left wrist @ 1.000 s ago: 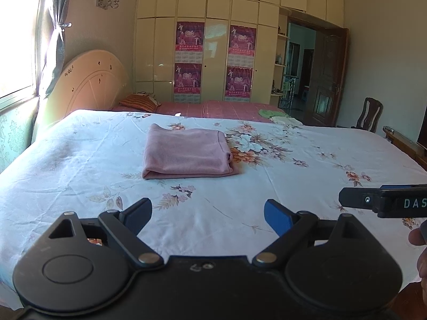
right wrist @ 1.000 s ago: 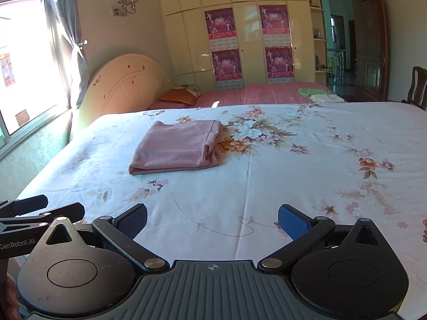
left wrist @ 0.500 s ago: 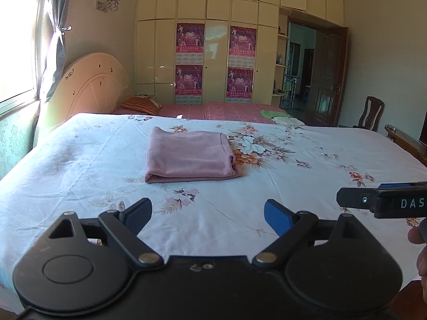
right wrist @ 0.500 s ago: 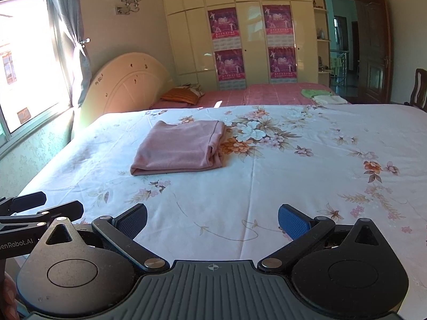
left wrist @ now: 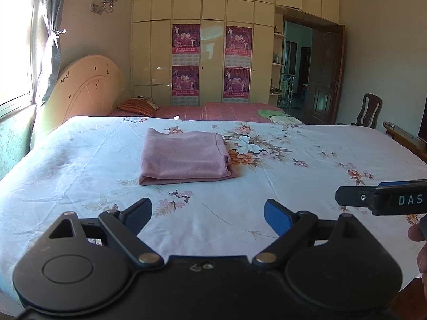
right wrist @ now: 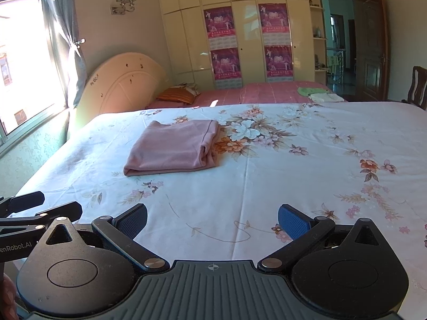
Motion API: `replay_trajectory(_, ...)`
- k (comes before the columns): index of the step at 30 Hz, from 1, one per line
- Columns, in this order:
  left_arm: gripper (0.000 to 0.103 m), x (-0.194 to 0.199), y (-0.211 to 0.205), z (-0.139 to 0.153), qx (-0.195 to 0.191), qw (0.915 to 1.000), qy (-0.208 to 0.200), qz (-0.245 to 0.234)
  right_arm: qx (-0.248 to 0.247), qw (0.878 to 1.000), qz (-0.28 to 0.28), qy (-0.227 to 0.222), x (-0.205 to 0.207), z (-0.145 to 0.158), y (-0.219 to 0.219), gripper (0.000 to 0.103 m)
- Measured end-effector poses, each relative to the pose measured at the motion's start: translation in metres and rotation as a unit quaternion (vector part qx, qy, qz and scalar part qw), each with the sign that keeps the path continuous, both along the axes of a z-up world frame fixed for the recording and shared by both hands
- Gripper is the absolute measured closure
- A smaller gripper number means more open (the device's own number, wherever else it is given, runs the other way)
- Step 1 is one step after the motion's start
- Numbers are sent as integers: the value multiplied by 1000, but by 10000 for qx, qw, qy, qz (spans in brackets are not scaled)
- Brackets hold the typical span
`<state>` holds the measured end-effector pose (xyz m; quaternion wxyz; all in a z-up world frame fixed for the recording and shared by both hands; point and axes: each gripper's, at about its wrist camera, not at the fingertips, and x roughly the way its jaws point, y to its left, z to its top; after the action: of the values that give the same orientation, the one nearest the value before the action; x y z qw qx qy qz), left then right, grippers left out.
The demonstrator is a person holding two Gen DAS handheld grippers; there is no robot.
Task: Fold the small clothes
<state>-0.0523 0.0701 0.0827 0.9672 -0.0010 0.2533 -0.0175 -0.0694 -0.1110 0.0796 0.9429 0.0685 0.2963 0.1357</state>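
Pink garment: folded, frame centre, on floral bedsheet. Left gripper, right gripper: both spread wide, empty, well apart from it. Risk: a careless nudge loosens the layered right edge.

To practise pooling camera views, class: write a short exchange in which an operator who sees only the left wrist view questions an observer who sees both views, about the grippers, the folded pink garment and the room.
Operator: I see only the side of the right gripper. Is it open?
Observer: Yes, its fingers are wide apart with nothing between them, over the floral sheet and short of the pink garment.
Operator: My window is washed out. What is outside?
Observer: The right wrist view shows what looks like a building front with window openings.
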Motion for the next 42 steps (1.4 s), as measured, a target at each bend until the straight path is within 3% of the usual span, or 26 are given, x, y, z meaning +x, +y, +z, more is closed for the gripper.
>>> replay_trajectory(36,11,14,-27,-3,68,9998,-34,-158,19,9999,-98,38,7,-1,-23,0)
replay_trajectory(42,11,16,-25,-3,-73,9998,-20,-173,-3,10000,-46,38,10,-1,-21,0)
